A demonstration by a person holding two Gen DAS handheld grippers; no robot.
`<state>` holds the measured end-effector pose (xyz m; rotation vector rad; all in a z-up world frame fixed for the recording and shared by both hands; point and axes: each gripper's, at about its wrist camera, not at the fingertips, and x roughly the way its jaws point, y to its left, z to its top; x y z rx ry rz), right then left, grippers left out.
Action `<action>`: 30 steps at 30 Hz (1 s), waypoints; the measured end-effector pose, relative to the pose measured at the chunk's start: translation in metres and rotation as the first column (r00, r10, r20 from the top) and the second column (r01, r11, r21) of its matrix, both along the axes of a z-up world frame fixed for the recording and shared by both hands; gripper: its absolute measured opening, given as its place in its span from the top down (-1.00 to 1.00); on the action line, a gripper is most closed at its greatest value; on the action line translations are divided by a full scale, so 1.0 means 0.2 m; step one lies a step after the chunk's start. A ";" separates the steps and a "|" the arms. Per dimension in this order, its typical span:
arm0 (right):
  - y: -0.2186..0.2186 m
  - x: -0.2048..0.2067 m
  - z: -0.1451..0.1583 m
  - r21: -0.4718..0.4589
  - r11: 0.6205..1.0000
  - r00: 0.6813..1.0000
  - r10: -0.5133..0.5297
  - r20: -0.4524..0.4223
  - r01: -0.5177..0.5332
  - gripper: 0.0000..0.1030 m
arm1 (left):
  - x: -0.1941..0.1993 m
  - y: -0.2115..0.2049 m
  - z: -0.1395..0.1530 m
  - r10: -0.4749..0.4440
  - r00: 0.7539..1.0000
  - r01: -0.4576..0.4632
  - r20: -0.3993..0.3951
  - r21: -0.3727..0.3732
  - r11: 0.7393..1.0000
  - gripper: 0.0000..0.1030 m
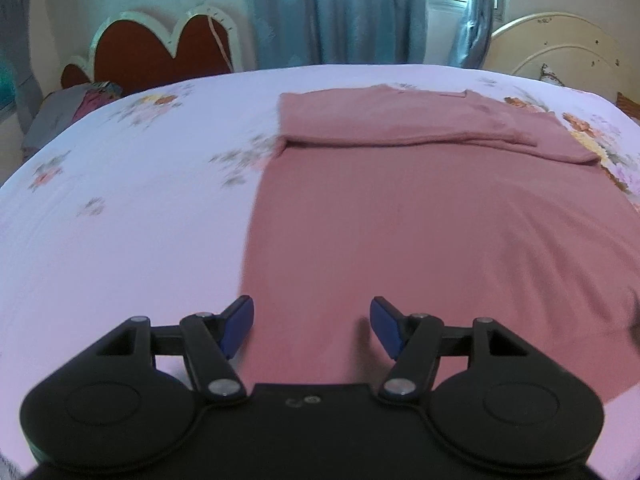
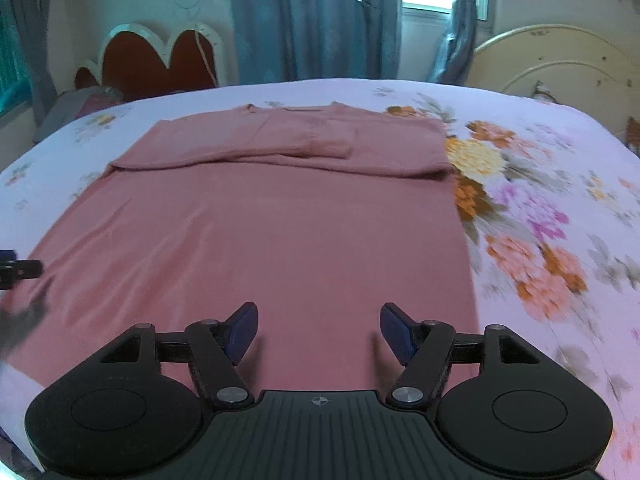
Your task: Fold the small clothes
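Garment: a dusty-pink shirt (image 2: 260, 232) lies flat on the bed (image 2: 560, 200), spread over the floral sheet, collar end away from the person and hem end nearest the grippers.
Done so far: both sleeves look folded in across the chest, forming a doubled band (image 2: 280, 144) along the far end; the sides run fairly straight, so the shirt now reads as a long rectangle.
Left to do: as I judge it, the lengthwise folds remain, bringing the hem up toward the collar once or twice to make a small packet.
Left gripper (image 1: 312, 326): jaws spread wide, holding nothing, poised over the near left part of the shirt, with the left finger right at the cloth's edge.
Right gripper (image 2: 319, 332): jaws also wide apart and empty, over the near hem toward the right side.
Contact: I cannot tell whether either gripper touches the fabric.
Fabric: soft, with faint creases toward the near left; likely to sag if lifted by one corner only.
Room: blue curtains (image 2: 312, 20) and a heart-shaped headboard (image 2: 160, 60) behind the bed.
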<state>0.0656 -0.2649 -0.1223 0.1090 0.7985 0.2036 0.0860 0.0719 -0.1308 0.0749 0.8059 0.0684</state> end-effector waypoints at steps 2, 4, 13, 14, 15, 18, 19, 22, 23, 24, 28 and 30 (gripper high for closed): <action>-0.02 -0.04 -0.01 -0.009 1.000 1.000 -0.029 -0.010 0.029 -0.30 | -0.04 0.04 -0.01 0.014 1.000 -0.014 -0.005 -0.006 1.000 -0.23; -0.05 -0.08 -0.03 -0.016 0.998 0.998 -0.058 -0.020 0.058 -0.30 | -0.08 0.08 -0.02 0.027 1.000 -0.028 -0.015 -0.014 1.000 -0.23; -0.15 -0.23 -0.09 -0.046 0.987 0.985 -0.158 -0.069 0.155 -0.30 | -0.21 0.15 -0.09 -0.016 0.997 0.006 -0.074 -0.135 0.991 0.16; -0.15 -0.25 -0.10 -0.044 0.986 0.984 -0.165 -0.074 0.162 -0.30 | -0.22 0.15 -0.10 -0.025 0.997 0.013 -0.076 -0.148 0.989 0.20; -0.16 -0.26 -0.11 -0.039 0.985 0.982 -0.171 -0.085 0.168 -0.30 | -0.23 0.14 -0.10 -0.036 0.996 0.023 -0.079 -0.163 0.986 0.28; -0.18 -0.29 -0.15 0.013 0.982 0.975 -0.184 -0.127 0.188 -0.27 | -0.24 0.14 -0.11 -0.063 0.995 0.045 -0.080 -0.211 0.977 0.67; -0.19 -0.29 -0.15 0.033 0.981 0.973 -0.186 -0.135 0.192 -0.04 | -0.24 0.13 -0.11 -0.072 0.994 0.053 -0.079 -0.219 0.974 0.77; -0.19 -0.30 -0.14 0.072 0.978 0.972 -0.184 -0.146 0.196 0.49 | -0.24 0.12 -0.11 -0.095 0.993 0.079 -0.067 -0.217 0.973 0.89; -0.20 -0.30 -0.14 0.091 0.977 0.972 -0.180 -0.150 0.195 0.68 | -0.23 0.13 -0.10 -0.096 0.993 0.079 -0.064 -0.226 0.971 0.89; -0.20 -0.30 -0.13 0.113 0.974 0.971 -0.179 -0.156 0.198 0.75 | -0.23 0.13 -0.09 -0.098 0.993 0.081 -0.061 -0.239 0.968 0.90; -0.21 -0.29 -0.07 0.148 0.967 0.974 -0.188 -0.127 0.206 0.80 | -0.21 0.13 -0.03 -0.108 0.994 0.102 -0.010 -0.256 0.961 0.91; -0.22 -0.27 -0.02 0.161 0.967 0.978 -0.185 -0.098 0.199 0.80 | -0.18 0.13 0.03 -0.107 0.994 0.111 0.030 -0.261 0.959 0.91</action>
